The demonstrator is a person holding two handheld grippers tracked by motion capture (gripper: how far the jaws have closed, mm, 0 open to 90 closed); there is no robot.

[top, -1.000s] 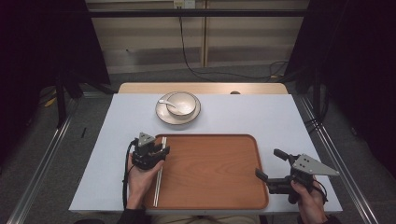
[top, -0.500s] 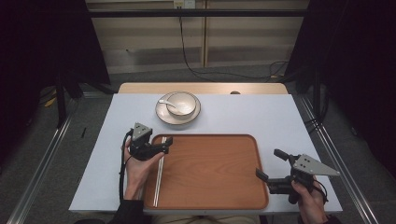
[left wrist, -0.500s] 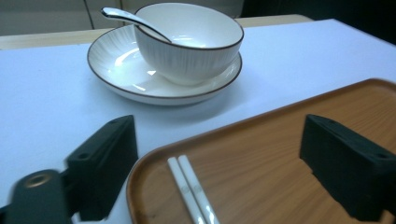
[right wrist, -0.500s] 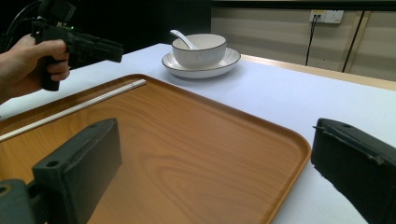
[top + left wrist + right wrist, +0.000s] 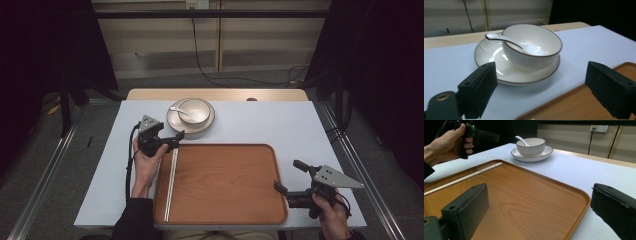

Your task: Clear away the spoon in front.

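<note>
My left tongs [image 5: 172,141] sit above the far left corner of the wooden tray [image 5: 225,200], and their jaws have just been opening; they now stand spread wide with nothing between them. The chopsticks [image 5: 171,182] lie side by side in the tray, along its left edge, just below and apart from those jaws. From the left gripper view I look between the two black jaws at a white bowl [image 5: 534,47] standing on a brown-rimmed saucer [image 5: 491,60], with a white spoon [image 5: 499,38] resting in the bowl and its handle leaning out over the rim. That set sits on the white surface [image 5: 280,125], just beyond the tray's far edge. My right tongs [image 5: 290,176] are held at the tray's near right corner, jaws also spread and empty, pointing across the tray. In the right gripper view I see the other hand [image 5: 446,143] gripping its tool near the chopsticks' far end, with the bowl and saucer beyond.
</note>
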